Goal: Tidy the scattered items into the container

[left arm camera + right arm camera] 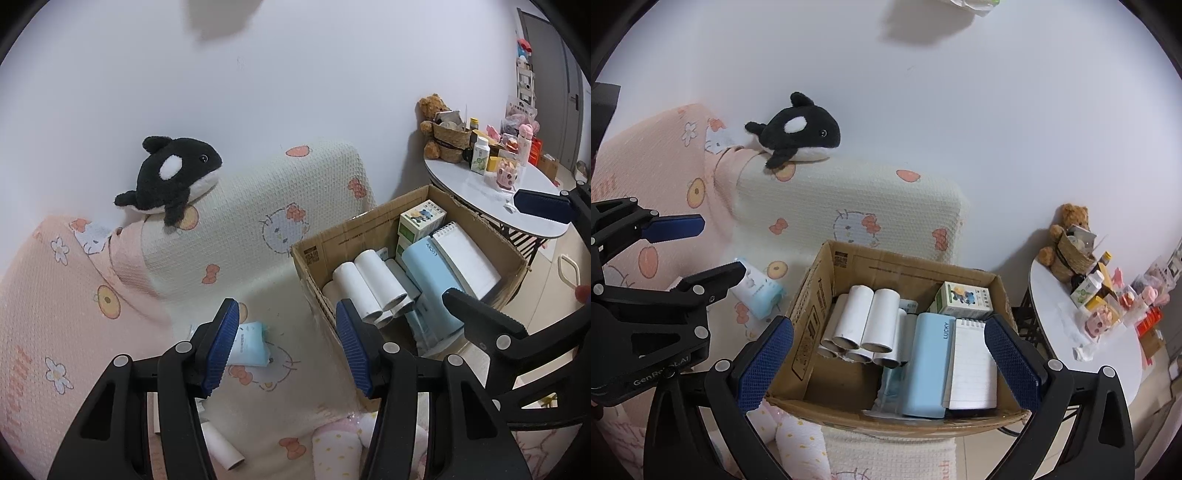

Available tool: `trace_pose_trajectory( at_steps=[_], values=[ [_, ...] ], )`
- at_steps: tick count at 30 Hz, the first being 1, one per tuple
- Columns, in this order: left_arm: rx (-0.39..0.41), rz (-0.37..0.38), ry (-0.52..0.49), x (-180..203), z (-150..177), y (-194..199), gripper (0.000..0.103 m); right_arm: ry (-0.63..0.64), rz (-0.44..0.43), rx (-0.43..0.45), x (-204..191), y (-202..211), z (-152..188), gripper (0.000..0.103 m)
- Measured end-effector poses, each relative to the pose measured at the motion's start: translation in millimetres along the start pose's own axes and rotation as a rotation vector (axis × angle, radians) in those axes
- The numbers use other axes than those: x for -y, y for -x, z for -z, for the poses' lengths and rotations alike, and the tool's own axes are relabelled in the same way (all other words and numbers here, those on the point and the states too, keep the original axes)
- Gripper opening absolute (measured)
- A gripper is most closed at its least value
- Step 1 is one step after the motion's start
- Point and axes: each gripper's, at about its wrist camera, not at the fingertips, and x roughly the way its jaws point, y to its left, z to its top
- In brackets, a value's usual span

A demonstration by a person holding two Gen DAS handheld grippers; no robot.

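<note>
Left wrist view: left gripper [286, 347], jaws released, hovers over tissue pack [249, 343] beside the cardboard box [369, 229]; right gripper [890, 362] also released; the soft pack may slip.

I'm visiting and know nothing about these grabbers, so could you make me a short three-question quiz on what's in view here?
1. True or false: the cardboard box already holds white paper tubes.
2. Which item lies outside the box on the sofa seat? A) spiral notepad B) light blue tissue pack C) light blue case marked LUCKY
3. Fill in: the plush orca sits on top of the sofa's ____.

Key
1. True; the tubes lie stacked in the box's left part.
2. B; the tissue pack lies left of the box, while the notepad and case are inside.
3. Backrest.

The left gripper and right gripper both have open, empty jaws.
</note>
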Motion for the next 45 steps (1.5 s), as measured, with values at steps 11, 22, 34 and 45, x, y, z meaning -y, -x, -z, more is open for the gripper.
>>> trace_pose_trajectory(
  at_steps=[11,22,34,45],
  values=[
    [-0.002,-0.007,-0.010,2.0,-0.4,0.0,0.059,-0.005,0.000,-0.001,3.3,0.3,0.4,0.103],
    [-0.010,-0.009,-0.011,1.8,0.3,-1.7,0.059,-0.006,-0.002,-0.002,3.5,1.1,0.4,0.103],
    [-0.023,-0.010,-0.012,1.2,0.6,-4.5,0.059,0.000,-0.006,-0.011,3.6,-2.1,0.4,0.103],
    [-0.041,-0.017,-0.018,1.7,1.4,-8.7,0.059,0.006,-0.028,-0.038,2.8,-9.5,1.8,0.103]
  ],
)
